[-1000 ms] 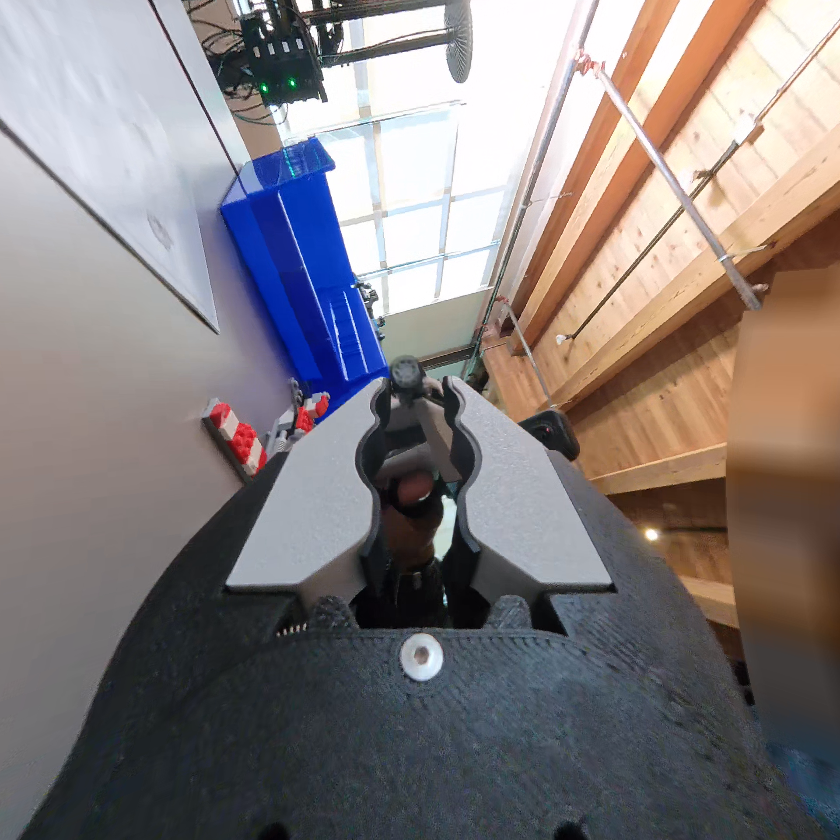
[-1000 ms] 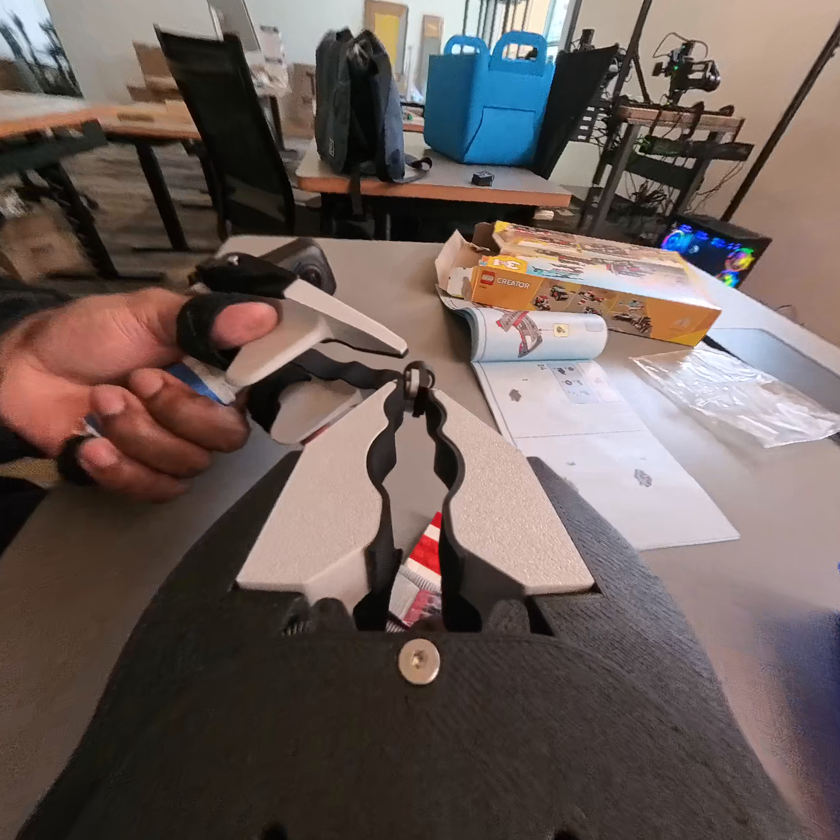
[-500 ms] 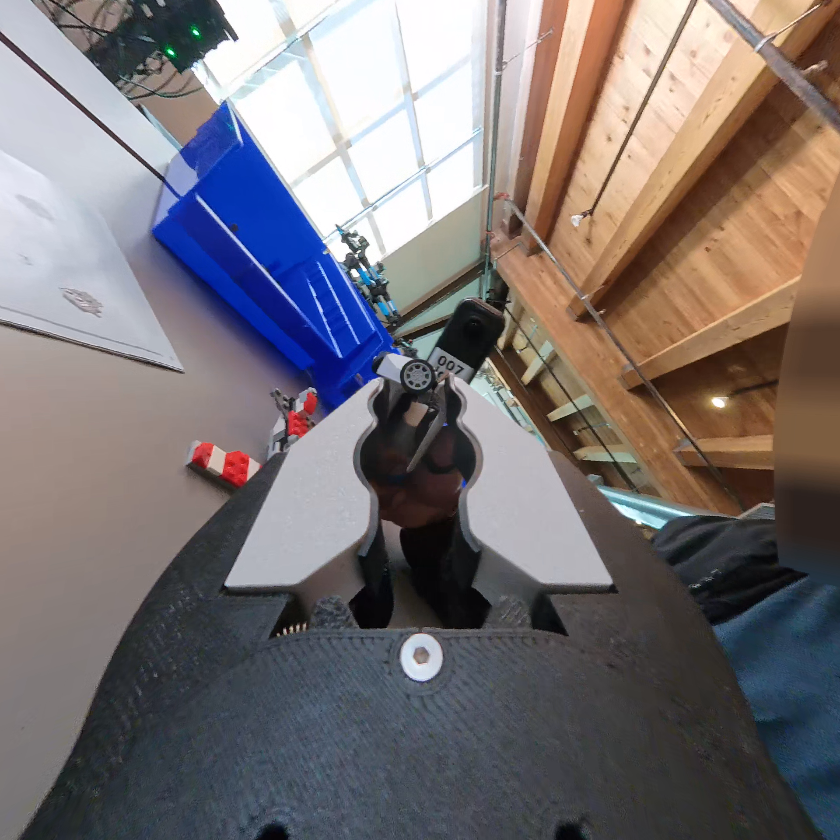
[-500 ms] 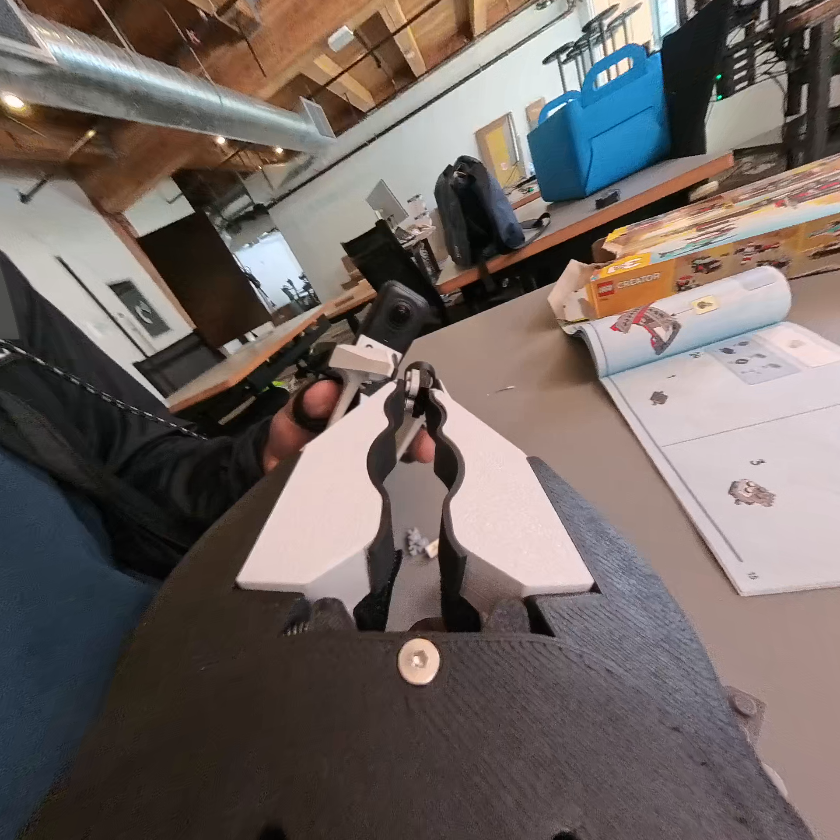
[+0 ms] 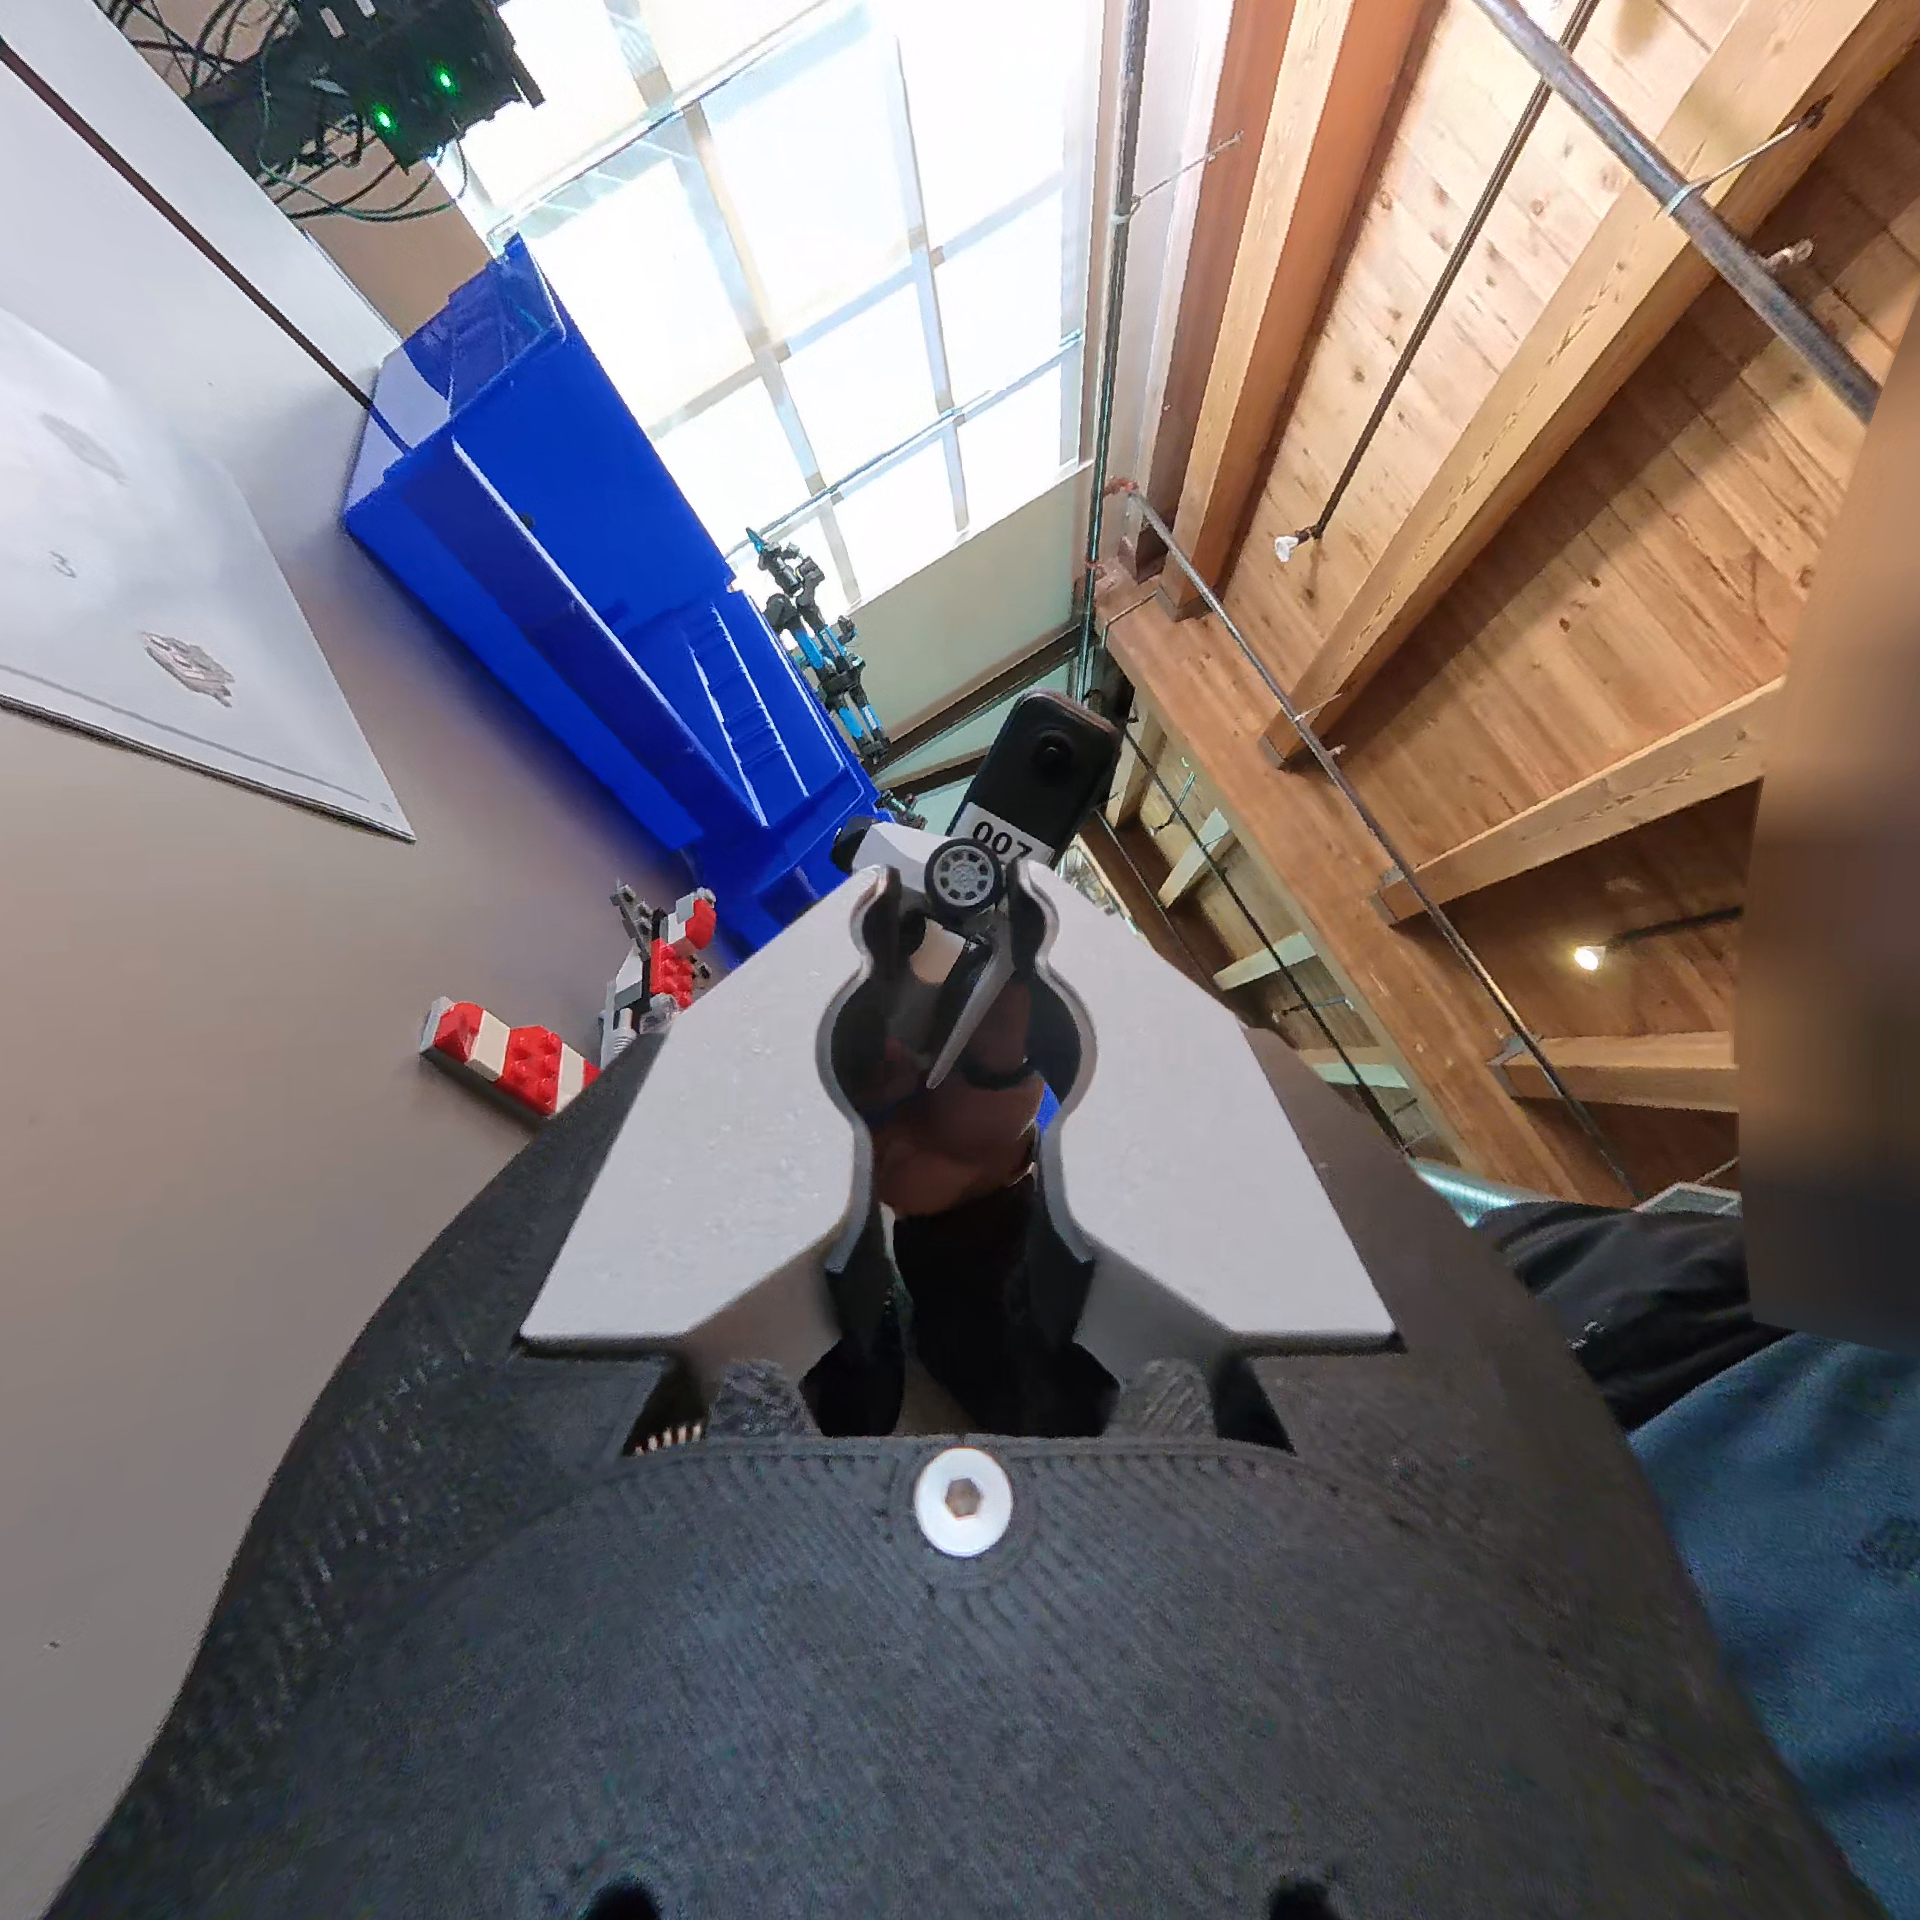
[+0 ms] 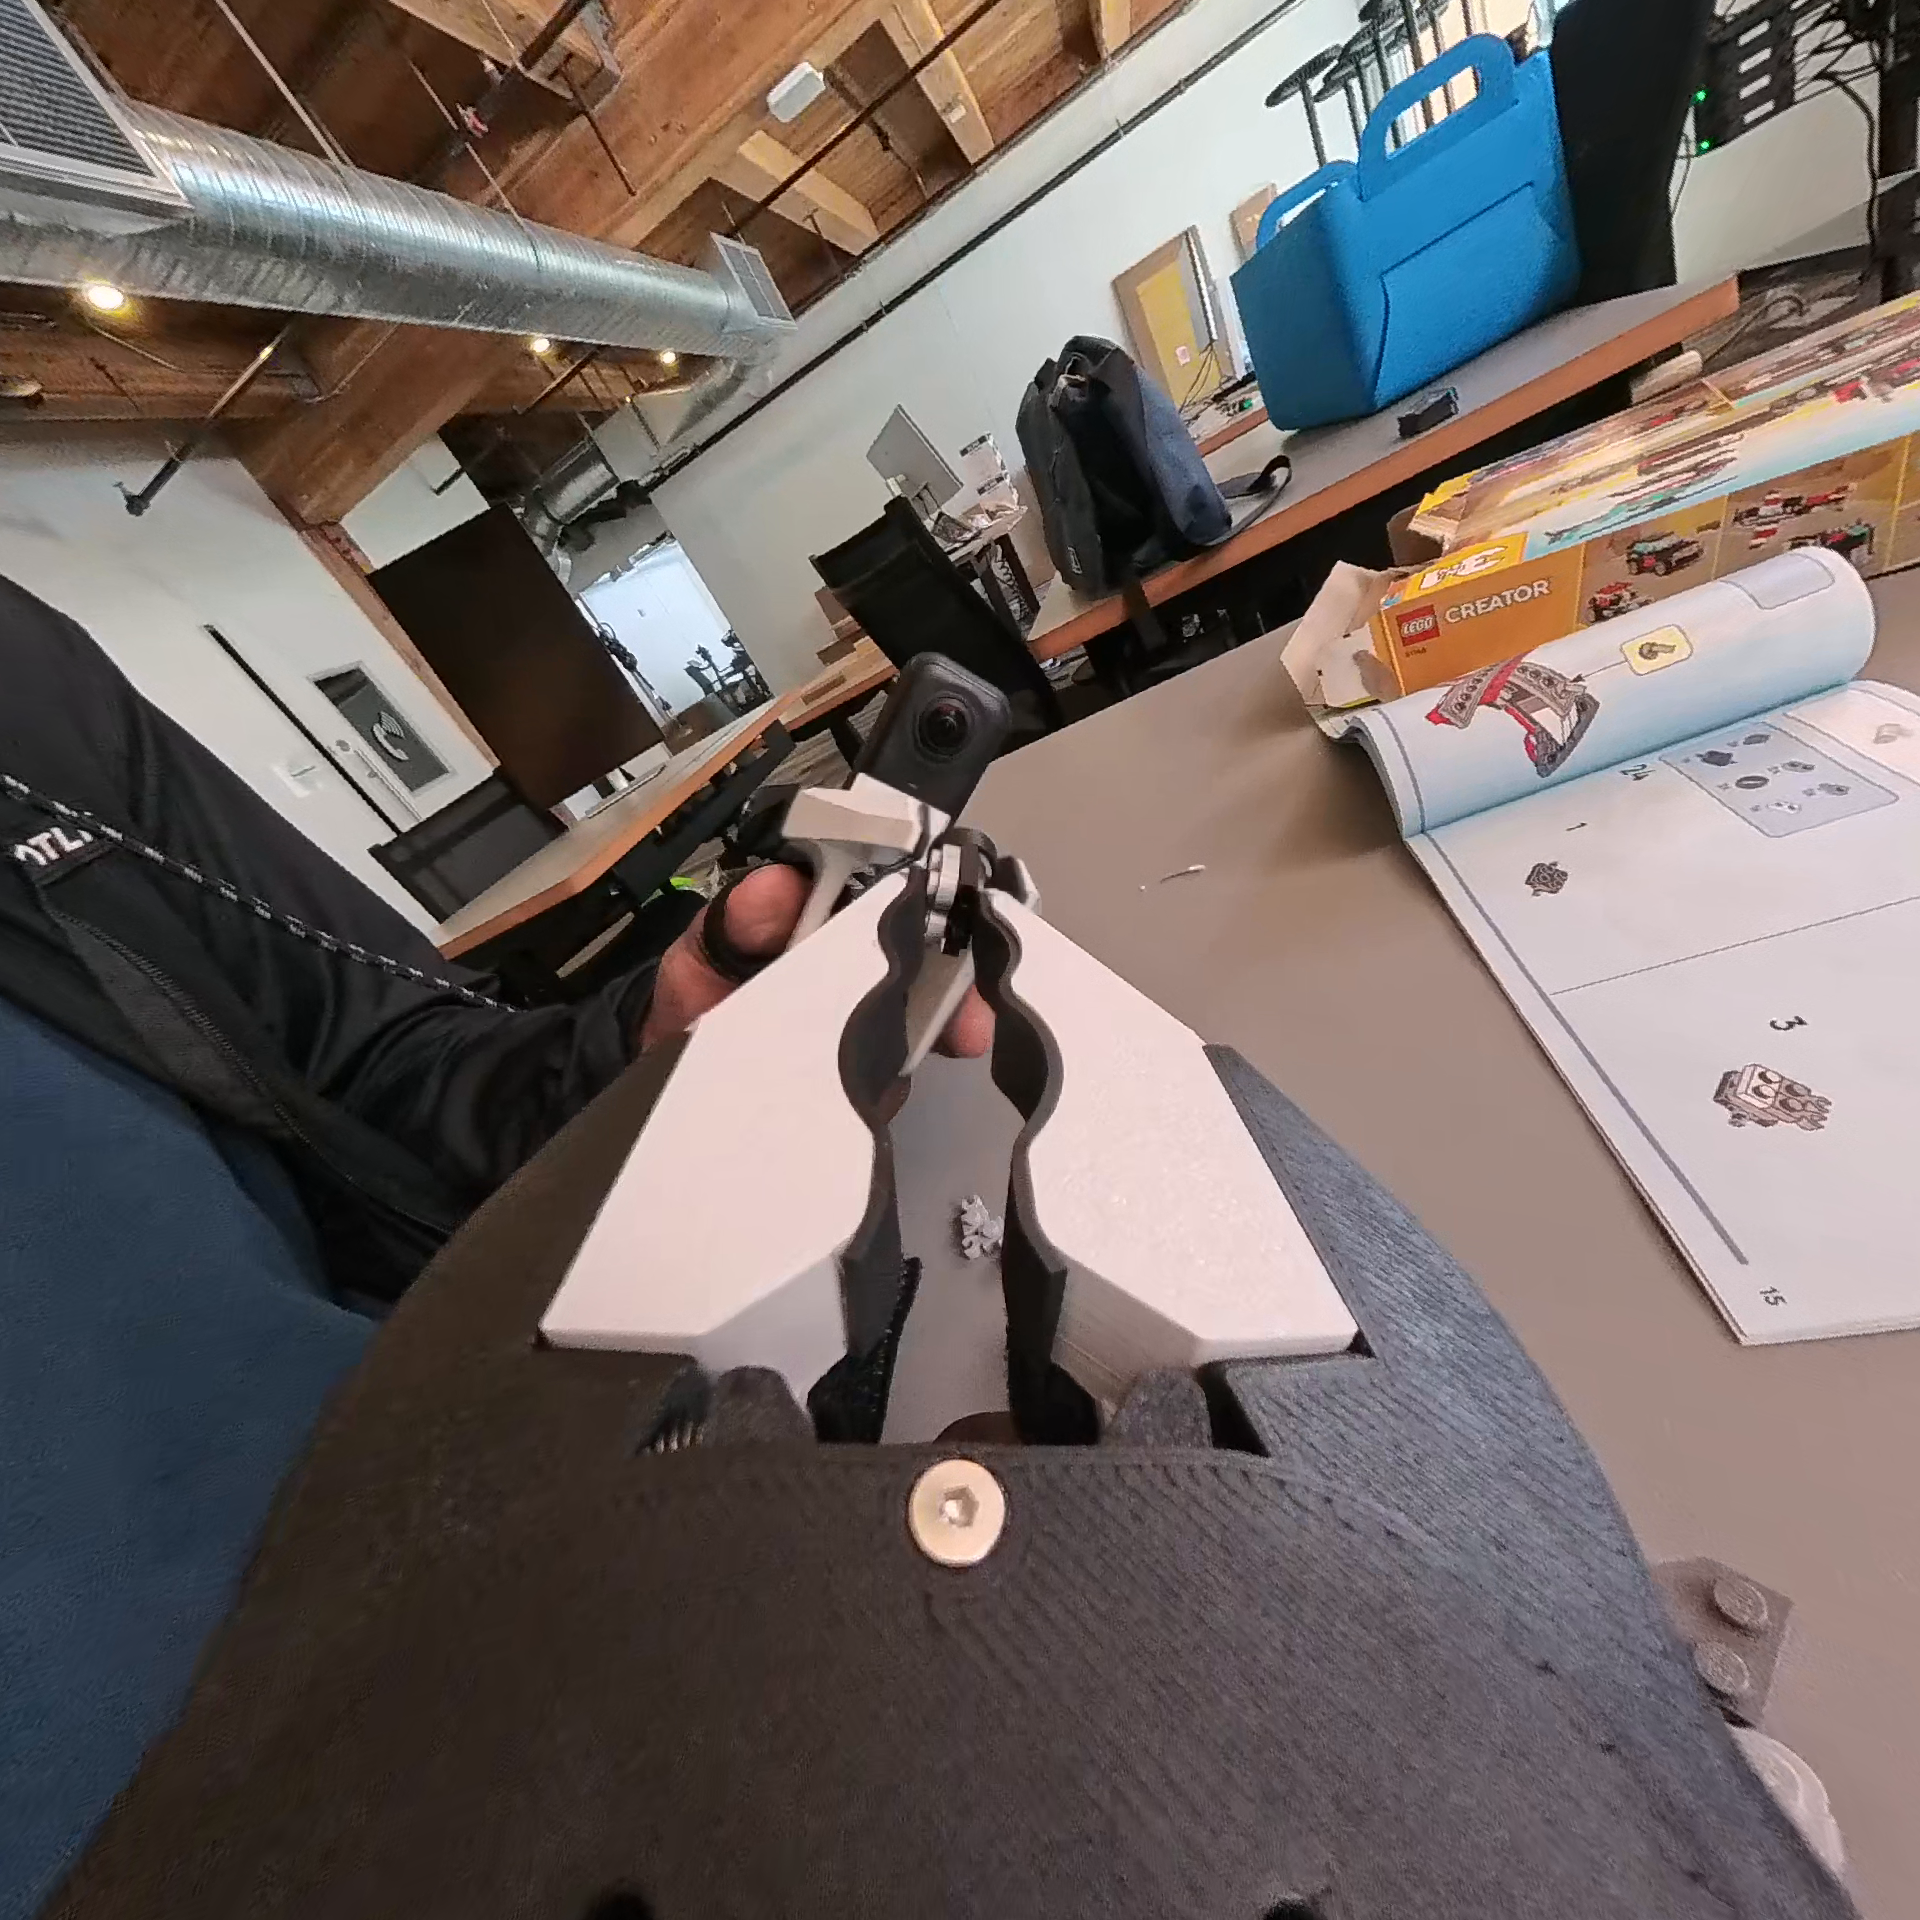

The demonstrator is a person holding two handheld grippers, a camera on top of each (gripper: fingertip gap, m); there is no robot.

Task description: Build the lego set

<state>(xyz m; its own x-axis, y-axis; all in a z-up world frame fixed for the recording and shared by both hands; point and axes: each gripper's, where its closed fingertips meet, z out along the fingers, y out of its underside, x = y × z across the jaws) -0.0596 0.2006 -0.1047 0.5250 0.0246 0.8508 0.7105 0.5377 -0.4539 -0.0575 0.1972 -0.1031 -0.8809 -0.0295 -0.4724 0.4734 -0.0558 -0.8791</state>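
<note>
Pinching one small spoked wheel [image 5: 962,875] between them, the left gripper [image 5: 956,914] and right gripper [image 6: 951,883] meet tip to tip, matte grey scalloped jaws nearly closed, above the smooth table [image 6: 1299,987].

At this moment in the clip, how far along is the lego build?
Early to midway, at a guess. Done: a red-and-white brick strip and a small red-and-grey sub-assembly lie on the table. In hand: both grippers meet at a small grey wheel, left gripper and right gripper closed around it. Left: loose grey parts, with the instruction booklet open.
</note>
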